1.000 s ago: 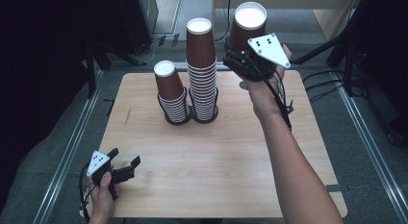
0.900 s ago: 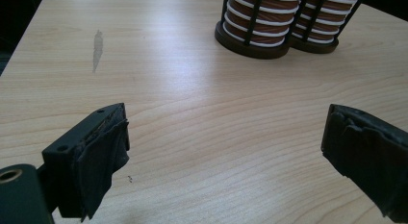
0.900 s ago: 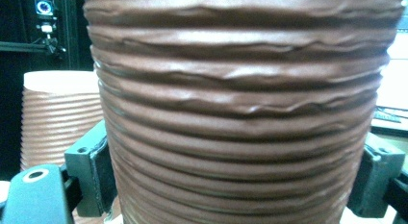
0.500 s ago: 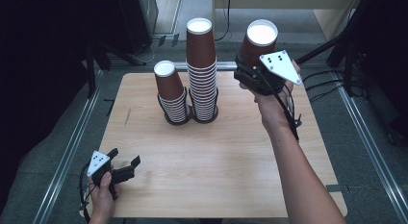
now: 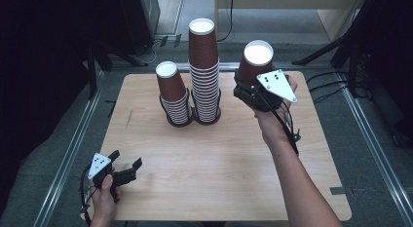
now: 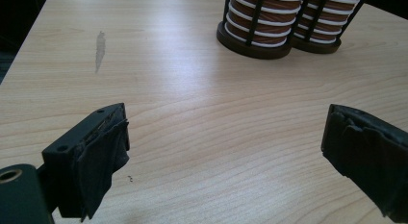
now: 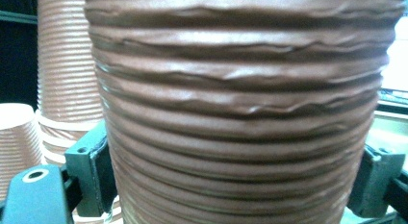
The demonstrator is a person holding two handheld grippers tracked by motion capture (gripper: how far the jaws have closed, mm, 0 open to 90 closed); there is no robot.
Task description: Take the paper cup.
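Note:
Two stacks of brown ribbed paper cups stand in black holders at the table's back middle: a short stack (image 5: 173, 96) (image 6: 262, 19) and a taller stack (image 5: 204, 73) (image 7: 65, 65). My right gripper (image 5: 249, 93) (image 7: 235, 176) is shut on a single brown cup (image 5: 255, 61) (image 7: 240, 108), held upright in the air to the right of the tall stack. At the near left corner my left gripper (image 5: 127, 169) (image 6: 223, 156) rests low over the wooden table (image 5: 214, 163), open, with nothing between its jaws.
Metal rails (image 5: 73, 144) run along both sides of the table. Dark equipment and cables (image 5: 341, 85) lie on the floor around it. A faint grey smear (image 6: 99, 46) marks the wood at the left.
The right gripper has carried the single cup down and slightly left, closer to the tall stack. The left gripper has stayed where it was.

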